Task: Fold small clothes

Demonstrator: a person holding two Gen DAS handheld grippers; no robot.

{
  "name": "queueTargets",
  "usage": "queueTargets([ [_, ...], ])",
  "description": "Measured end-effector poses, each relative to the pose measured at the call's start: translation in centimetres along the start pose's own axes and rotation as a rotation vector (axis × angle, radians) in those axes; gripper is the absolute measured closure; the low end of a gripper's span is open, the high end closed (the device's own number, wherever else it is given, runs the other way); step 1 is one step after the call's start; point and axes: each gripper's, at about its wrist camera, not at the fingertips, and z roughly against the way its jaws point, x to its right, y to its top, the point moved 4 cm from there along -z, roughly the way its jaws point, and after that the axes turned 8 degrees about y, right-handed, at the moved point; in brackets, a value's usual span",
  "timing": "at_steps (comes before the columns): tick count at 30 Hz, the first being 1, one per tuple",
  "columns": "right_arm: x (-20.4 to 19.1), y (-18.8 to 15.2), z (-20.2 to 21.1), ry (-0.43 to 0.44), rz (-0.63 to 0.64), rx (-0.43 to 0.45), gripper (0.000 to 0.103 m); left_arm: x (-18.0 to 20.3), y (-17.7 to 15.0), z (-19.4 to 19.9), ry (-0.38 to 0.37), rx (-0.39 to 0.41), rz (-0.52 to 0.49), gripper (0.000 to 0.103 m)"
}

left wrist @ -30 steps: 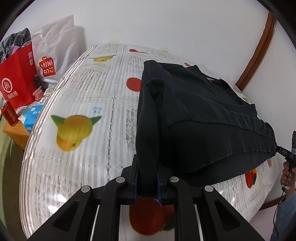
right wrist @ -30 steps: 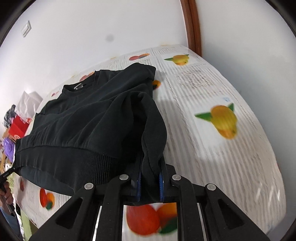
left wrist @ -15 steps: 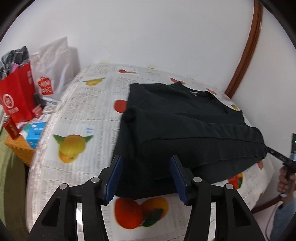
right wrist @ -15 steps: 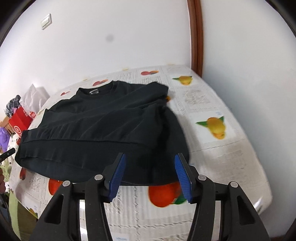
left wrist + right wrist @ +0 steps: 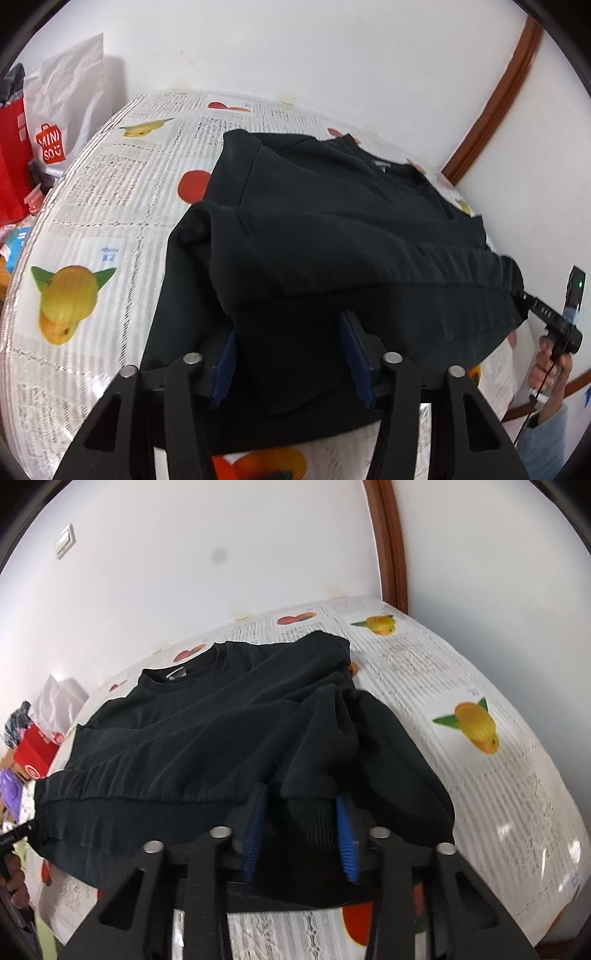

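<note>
Both grippers let go, drew back, and now return: left gripper [image 5: 291,354] and right gripper [image 5: 301,830] closing, not yet clamped, around the black sweater's [image 5: 332,236] hem on the table [image 5: 110,206]; pinch both layers evenly

White plaster walls [image 5: 184,572] close the room on two sides, meeting at a corner marked by a brown wooden trim strip [image 5: 389,542]. A pale light switch [image 5: 65,541] sits high on the wall, with a small grey smudge [image 5: 218,556] near it. The counter [image 5: 110,206] carries a white cloth printed with newsprint text and fruit pictures. Beyond its far left corner stand a white Miniso shopping bag [image 5: 62,107] and a red paper bag [image 5: 13,162], with small boxes [image 5: 14,240] below them. Light is even and soft.
</note>
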Motion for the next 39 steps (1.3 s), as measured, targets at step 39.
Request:
queueTargets([
  [39, 1.6, 10.9, -8.7, 0.054, -0.12, 0.016, 0.092, -1.0, 10.1, -7.1, -0.006, -0.07, 0.145, 0.09],
])
